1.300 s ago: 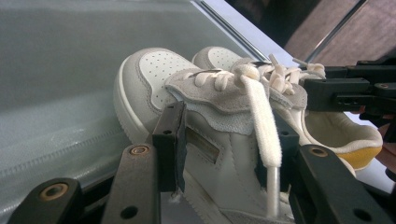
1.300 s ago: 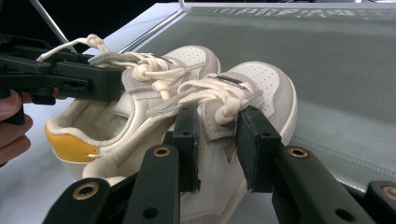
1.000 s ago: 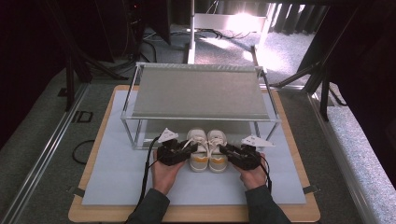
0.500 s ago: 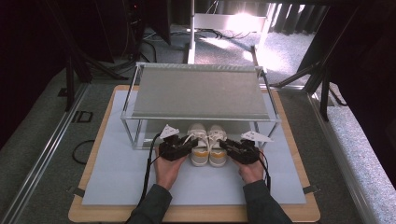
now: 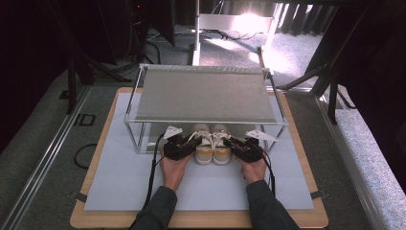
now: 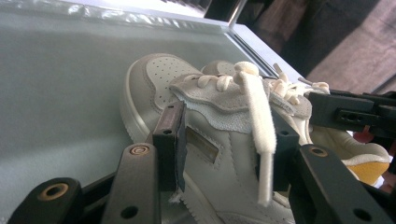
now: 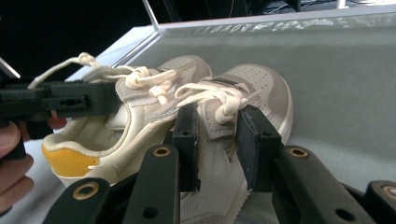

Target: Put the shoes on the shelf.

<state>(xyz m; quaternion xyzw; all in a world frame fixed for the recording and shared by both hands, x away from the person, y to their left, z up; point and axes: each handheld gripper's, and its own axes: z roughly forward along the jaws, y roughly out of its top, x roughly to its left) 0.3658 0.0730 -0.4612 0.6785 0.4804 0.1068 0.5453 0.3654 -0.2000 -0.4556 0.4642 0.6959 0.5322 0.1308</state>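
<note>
Left tool (image 5: 186, 143) clamps left shoe (image 5: 203, 143); right tool (image 5: 235, 145) clamps right shoe (image 5: 221, 145), under rack (image 5: 203, 93).

Two shoes (image 5: 211, 143) stand side by side on the mat (image 5: 119, 177), half under the rack (image 5: 201, 93).

No words, numbers or signs can be read anywhere. The shoes (image 6: 219, 140) have a small shiny patch on the side, just beside the fingers (image 6: 170, 140), but no letters can be made out on it. The white tags (image 5: 173, 132) on top of the grippers look blank.
</note>
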